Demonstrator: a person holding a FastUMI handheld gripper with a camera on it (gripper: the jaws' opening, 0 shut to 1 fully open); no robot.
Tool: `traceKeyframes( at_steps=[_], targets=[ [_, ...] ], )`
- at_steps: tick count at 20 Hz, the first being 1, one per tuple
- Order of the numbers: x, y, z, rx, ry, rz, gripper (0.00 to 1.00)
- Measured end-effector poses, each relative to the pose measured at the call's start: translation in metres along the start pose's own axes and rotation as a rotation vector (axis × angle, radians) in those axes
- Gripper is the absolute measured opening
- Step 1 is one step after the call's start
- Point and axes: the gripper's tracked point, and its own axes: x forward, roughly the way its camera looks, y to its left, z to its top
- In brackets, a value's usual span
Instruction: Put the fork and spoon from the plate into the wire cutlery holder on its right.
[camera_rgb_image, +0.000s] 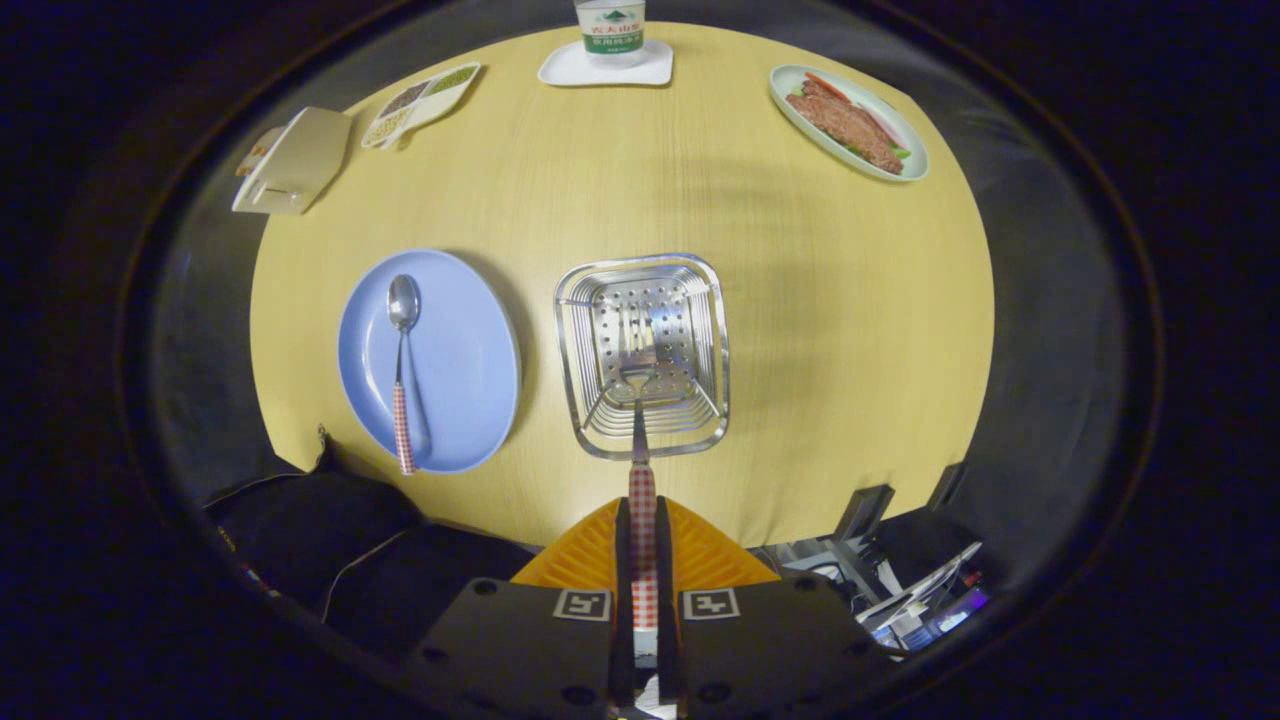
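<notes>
Above the square wire cutlery holder (641, 355), jaws clamp the red-checked-handle steel fork (640, 440), tines fwd over basket; matching spoon (402, 370) waits on blue plate (470, 360), left.

Ahead of my jaws, the bench (800, 300) carries the wire holder (642, 355); the blue plate (430, 360) sits to its left.

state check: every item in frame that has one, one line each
hand-held gripper: shut on the fork handle
fork: held, tines over the wire cutlery holder
wire cutlery holder: upright, nothing else in it
spoon: lying on the blue plate
blue plate: holds the spoon alone
</notes>
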Motion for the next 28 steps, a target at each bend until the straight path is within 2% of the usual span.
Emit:
traceKeyframes(
  at_steps=[4,9,15,20,23,28],
  targets=[
    [0.003,-0.004,0.011,0.002,0.038,-0.011,0.12],
    [0.005,-0.005,0.017,0.019,0.034,0.001,0.16],
    [-0.007,0.003,0.025,0.049,-0.062,0.057,0.59],
    [-0.033,0.008,0.046,0.128,-0.268,0.109,0.94],
    [-0.058,0.021,0.056,0.178,-0.401,0.153,0.94],
    [-0.091,0.058,0.055,0.181,-0.575,0.202,0.94]
  ],
)
